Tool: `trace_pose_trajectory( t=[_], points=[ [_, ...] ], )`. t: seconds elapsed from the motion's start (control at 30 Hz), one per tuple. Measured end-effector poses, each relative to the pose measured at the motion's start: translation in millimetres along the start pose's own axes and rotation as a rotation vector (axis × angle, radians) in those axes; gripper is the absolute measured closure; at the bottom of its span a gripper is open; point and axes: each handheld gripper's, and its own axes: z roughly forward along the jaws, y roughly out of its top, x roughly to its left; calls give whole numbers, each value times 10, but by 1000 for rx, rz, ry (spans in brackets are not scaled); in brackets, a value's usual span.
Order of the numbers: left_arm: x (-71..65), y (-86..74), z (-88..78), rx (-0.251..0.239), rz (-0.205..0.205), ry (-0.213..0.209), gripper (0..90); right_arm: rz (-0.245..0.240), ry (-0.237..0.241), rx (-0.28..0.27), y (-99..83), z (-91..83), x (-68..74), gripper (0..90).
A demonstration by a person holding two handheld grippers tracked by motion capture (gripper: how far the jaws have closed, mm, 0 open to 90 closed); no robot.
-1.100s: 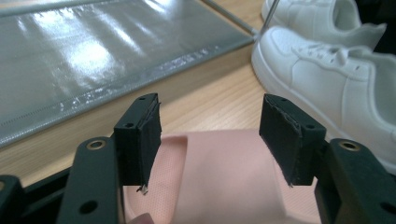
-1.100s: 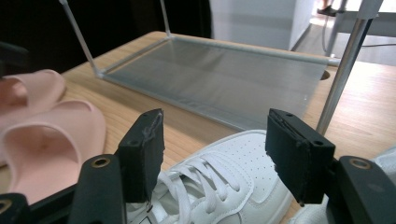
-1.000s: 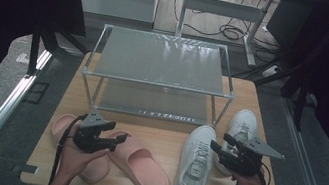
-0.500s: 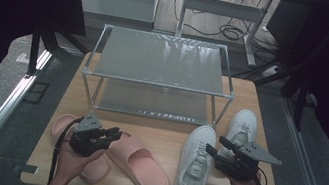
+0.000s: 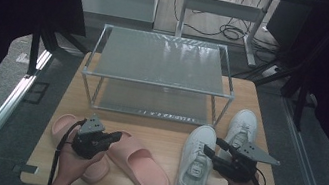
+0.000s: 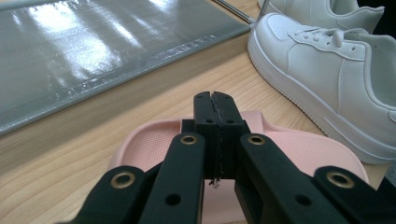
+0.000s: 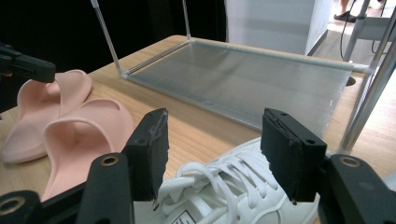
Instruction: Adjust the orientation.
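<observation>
My left gripper (image 6: 215,100): jaws just closed flat together, empty (above pink slipper (image 6: 299,149)). My right gripper (image 7: 212,144): jaws wide apart over white sneaker (image 7: 224,191).

Bare table (image 5: 157,124) in front of the shoe rack (image 5: 160,61) is passable; pink slides (image 5: 138,161) and white sneakers (image 5: 196,163) crowd either side.

Wooden table (image 5: 166,131) on which are set a two-tier metal rack (image 5: 160,61); two pink slippers (image 5: 140,162); two white sneakers (image 5: 193,166).
</observation>
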Motion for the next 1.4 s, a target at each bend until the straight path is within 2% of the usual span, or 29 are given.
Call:
trace_pose_trajectory(
  t=[0.17, 0.3, 0.6, 0.63, 0.9, 1.33, 1.4],
  points=[
    [23, -9, 16, 3, -7, 0, 900, 13, -10, 13, -17, 7, -20, 423],
    [42, -85, 15, 19, -20, 1, 900, 34, -12, 9, -16, 19, -2, 424],
    [56, -239, -181, 44, -31, 37, 900, 2, 6, 14, 23, 74, 67, 419],
    [101, -333, -244, 56, -47, 58, 900, 4, 6, 13, 28, 70, 60, 419],
    [176, -562, -449, 70, -86, 98, 900, 34, -8, 18, 15, 67, 24, 419],
    [310, -812, -546, 107, -132, 139, 900, 42, -18, 28, -24, 36, 28, 419],
    [369, -882, -570, 116, -151, 158, 900, 41, -19, 29, -28, 36, 32, 419]
  ],
)
